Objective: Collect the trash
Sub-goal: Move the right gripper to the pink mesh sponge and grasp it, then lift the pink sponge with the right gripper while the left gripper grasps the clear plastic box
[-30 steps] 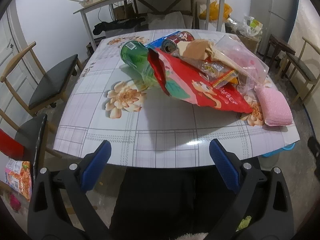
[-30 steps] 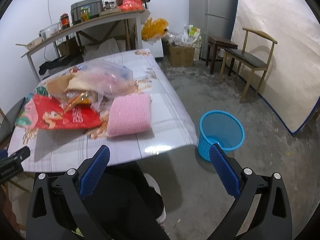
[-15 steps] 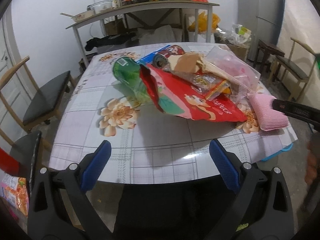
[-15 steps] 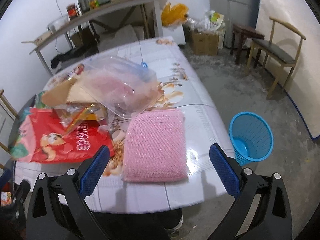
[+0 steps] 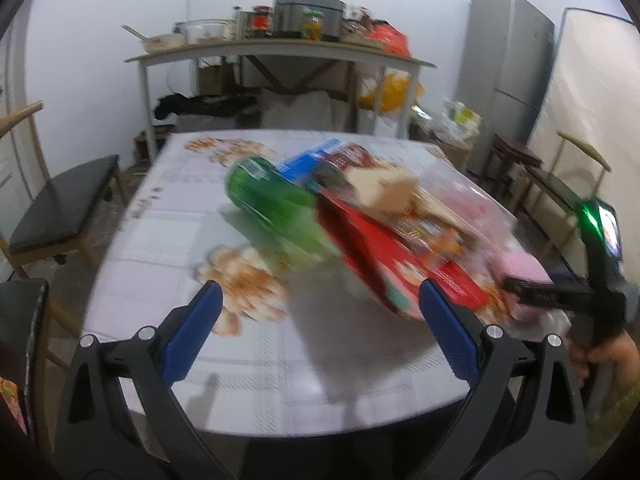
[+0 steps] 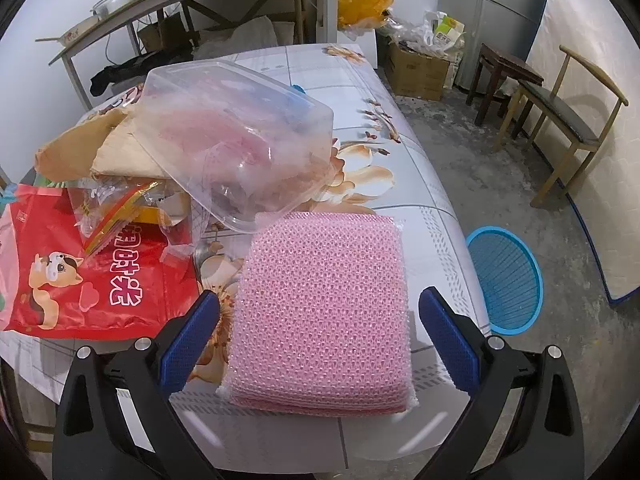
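Observation:
A heap of trash lies on the floral table. It holds a green can, a red snack bag, a clear plastic box and brown paper. A pink mesh sponge pack lies at the table's near right corner. My right gripper is open, with its blue fingers on either side of the pack's near half, just above it. My left gripper is open over bare table, short of the heap. The right gripper's body shows at the right of the left wrist view.
A blue mesh bin stands on the floor right of the table. Wooden chairs stand at both sides. A cluttered shelf table and a fridge line the back wall.
Both grippers moved forward toward the table. The right one closed in until the pink pack sits between its open fingers. The left view is blurred by motion.

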A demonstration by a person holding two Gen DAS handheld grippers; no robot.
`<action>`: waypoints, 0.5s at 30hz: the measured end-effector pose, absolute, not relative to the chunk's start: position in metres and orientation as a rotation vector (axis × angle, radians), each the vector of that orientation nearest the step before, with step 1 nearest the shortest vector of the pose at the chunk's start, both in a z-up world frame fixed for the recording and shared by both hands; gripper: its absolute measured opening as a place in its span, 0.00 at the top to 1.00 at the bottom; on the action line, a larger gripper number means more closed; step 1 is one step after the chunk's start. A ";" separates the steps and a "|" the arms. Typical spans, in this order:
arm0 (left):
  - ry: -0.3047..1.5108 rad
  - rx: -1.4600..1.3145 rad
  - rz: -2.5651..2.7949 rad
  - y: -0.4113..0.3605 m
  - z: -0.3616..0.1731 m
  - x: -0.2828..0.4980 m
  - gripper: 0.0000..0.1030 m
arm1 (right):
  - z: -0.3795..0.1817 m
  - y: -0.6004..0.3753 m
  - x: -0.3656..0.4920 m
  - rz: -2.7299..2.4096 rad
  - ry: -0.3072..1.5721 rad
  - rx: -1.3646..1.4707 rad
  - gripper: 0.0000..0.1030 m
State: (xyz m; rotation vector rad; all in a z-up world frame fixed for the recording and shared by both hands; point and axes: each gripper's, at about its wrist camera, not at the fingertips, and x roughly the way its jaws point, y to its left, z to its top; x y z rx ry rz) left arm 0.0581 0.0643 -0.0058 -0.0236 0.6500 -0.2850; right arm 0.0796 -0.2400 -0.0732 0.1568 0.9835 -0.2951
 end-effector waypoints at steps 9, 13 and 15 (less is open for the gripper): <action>0.615 -0.115 -0.284 0.082 0.018 0.085 0.08 | -0.078 -0.246 0.076 -0.283 0.997 0.175 0.21; 0.637 -0.136 -0.346 0.074 0.022 0.092 0.08 | -0.078 -0.250 0.070 -0.274 0.990 0.211 0.23; 0.629 -0.127 -0.379 0.069 0.027 0.094 0.08 | -0.078 -0.252 0.067 -0.270 0.989 0.221 0.23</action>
